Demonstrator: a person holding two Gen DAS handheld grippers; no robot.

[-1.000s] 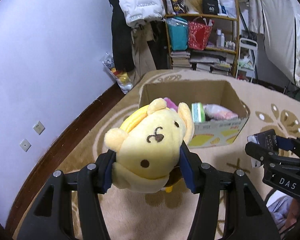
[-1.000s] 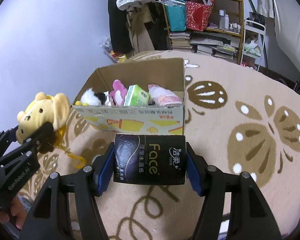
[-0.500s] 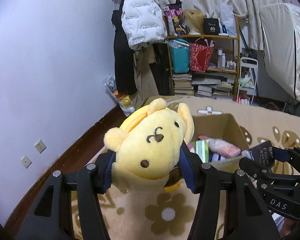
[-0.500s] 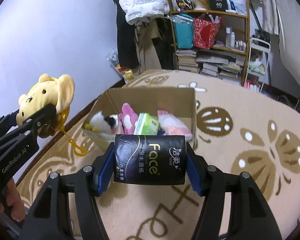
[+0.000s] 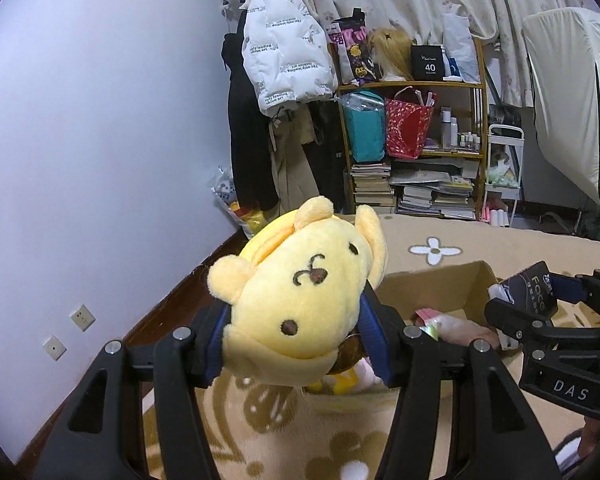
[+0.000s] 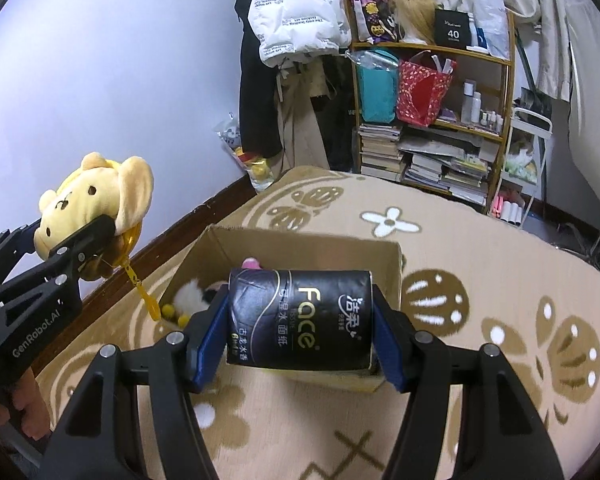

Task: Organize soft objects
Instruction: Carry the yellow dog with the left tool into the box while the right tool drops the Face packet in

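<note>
Two soft items hung in the air above an open cardboard box [image 6: 300, 248] on a beige, flower-patterned carpet [image 6: 480, 248]. The left hand-held gripper [image 5: 294, 334] was clamped on a yellow plush toy [image 5: 300, 300], its blue pads [image 5: 374, 340] pressed into both sides of the rounded head (a dog-like face with small round ears, stitched dark eyes and nose). From the right wrist view a yellow strap [image 6: 142, 290] dangled under the toy, which sat to the left of the box, clear of it. The right hand-held gripper [image 6: 300, 334] gripped a black tissue pack [image 6: 300, 320] by its two ends; the glossy wrapper carried the word "Face" in pale lettering beside Chinese characters. The pack hovered over the near edge of the box. Inside the box lay a white furry plush [image 6: 190, 296], partly hidden, and something pink [image 6: 252, 263] just showing behind the pack. A cluttered wooden shelf [image 6: 432, 92] with books, bags and bottles stood against the far wall, beside a hanging white puffer jacket [image 6: 296, 12].
</note>
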